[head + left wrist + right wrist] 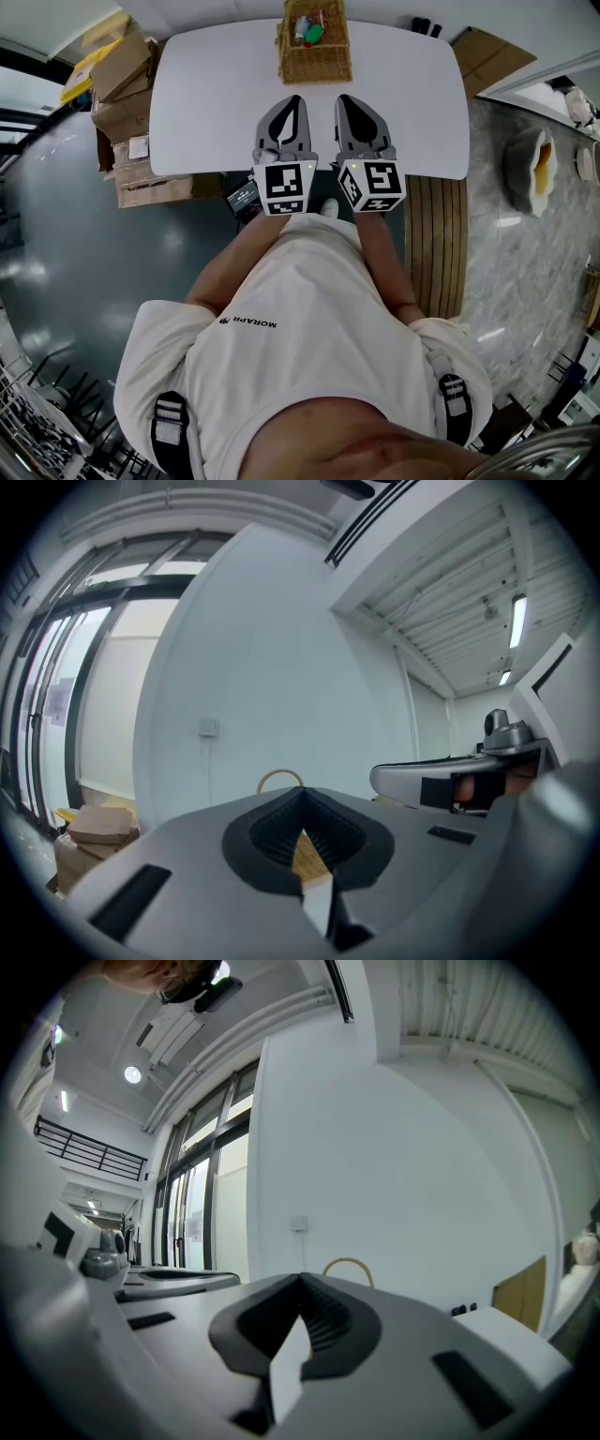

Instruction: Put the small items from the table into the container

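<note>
Sitting at the far edge of the white table, the wicker basket is holding the small items. The left gripper and right gripper are pointing toward it side by side, jaws pressed together, gripping nothing. Cardboard boxes are standing on the glossy grey floor beside the table.

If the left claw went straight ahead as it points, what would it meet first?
Probably the wicker basket, dead ahead on the white table; nothing shows between it and the left claw.
</note>
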`<state>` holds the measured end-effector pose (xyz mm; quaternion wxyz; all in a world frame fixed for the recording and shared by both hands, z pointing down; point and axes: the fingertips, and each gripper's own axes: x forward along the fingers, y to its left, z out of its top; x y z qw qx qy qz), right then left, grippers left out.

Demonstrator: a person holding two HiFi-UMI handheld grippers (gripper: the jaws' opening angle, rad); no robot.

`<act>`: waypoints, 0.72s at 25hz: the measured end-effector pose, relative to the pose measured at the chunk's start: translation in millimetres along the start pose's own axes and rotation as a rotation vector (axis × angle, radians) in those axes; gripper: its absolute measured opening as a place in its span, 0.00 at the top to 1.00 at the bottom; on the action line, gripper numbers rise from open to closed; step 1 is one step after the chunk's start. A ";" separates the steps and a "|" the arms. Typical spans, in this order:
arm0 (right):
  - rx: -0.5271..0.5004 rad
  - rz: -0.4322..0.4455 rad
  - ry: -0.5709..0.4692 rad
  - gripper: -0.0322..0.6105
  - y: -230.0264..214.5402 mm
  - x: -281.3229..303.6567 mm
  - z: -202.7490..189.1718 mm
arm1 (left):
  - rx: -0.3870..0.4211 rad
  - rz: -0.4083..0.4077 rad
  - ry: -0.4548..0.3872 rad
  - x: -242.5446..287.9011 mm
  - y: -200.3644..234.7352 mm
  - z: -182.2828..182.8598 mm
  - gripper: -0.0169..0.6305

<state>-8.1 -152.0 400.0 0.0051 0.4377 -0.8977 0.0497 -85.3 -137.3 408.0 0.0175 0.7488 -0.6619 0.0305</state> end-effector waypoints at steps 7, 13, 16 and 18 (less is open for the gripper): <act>-0.001 -0.002 -0.001 0.94 -1.0 1.0 -0.7 | -0.016 -0.002 0.002 1.4 0.5 -4.3 0.97; -0.006 -0.009 -0.005 0.94 -5.2 1.9 1.7 | -0.022 0.002 0.010 4.1 2.0 -6.6 0.97; -0.006 -0.011 -0.005 0.94 -7.0 2.4 1.6 | -0.022 0.003 0.006 5.5 1.9 -5.4 0.97; -0.005 -0.011 -0.006 0.94 -8.0 3.1 1.8 | -0.022 0.002 0.001 6.8 1.6 -4.0 0.97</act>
